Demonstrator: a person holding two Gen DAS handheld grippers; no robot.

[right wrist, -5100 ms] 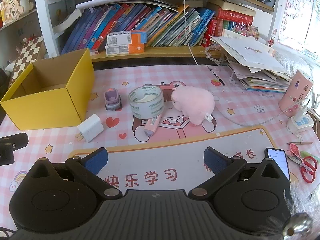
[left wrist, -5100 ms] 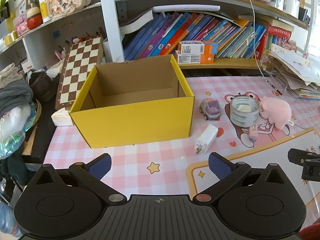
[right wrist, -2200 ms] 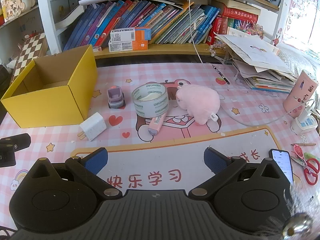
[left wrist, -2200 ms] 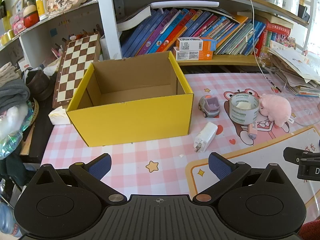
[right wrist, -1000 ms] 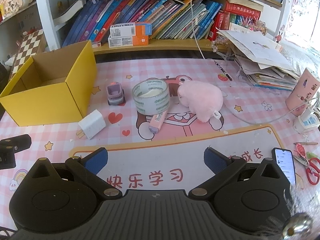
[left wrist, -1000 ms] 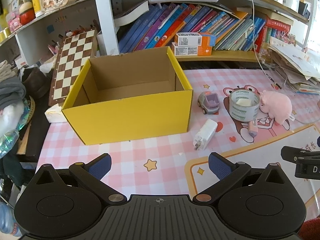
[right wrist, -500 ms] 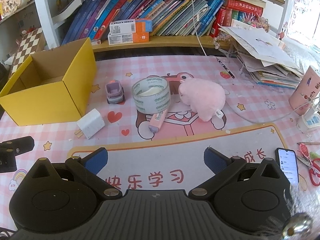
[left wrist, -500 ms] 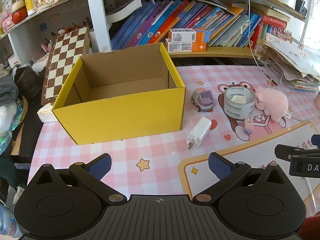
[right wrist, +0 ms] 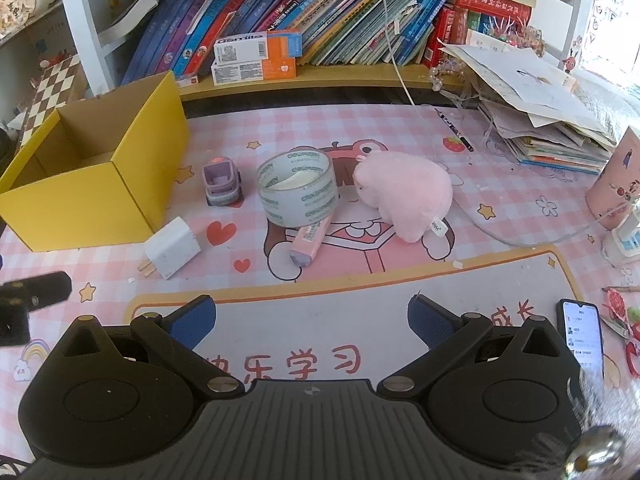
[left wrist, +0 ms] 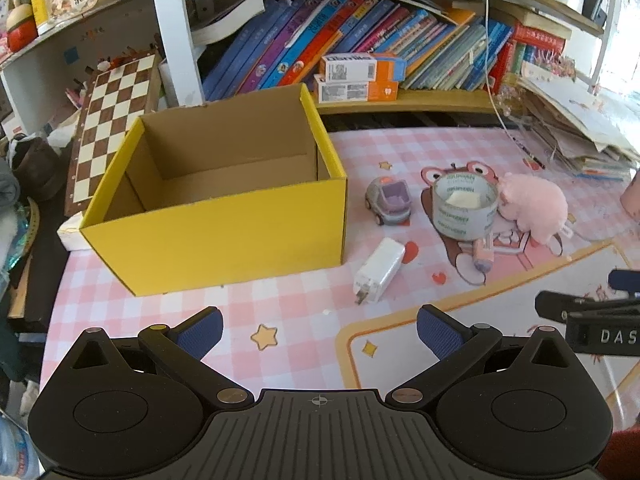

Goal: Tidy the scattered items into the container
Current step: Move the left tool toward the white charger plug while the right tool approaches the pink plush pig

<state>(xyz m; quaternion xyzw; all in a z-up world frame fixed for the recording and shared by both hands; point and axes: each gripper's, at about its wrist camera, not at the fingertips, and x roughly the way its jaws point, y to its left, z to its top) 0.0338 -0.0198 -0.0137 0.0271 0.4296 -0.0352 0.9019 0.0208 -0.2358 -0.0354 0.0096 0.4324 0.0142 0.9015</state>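
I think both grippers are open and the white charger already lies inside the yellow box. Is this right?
Not quite. The charger is not inside the box; it lies on the mat just outside the box's near right corner, as the left wrist view shows. The box looks empty. The left gripper and the right gripper are indeed open.

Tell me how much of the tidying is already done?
Nothing is done: the box is empty. Both the left gripper and right gripper are open, holding nothing. Charger, toy car, tape, plush and eraser remain on the mat.
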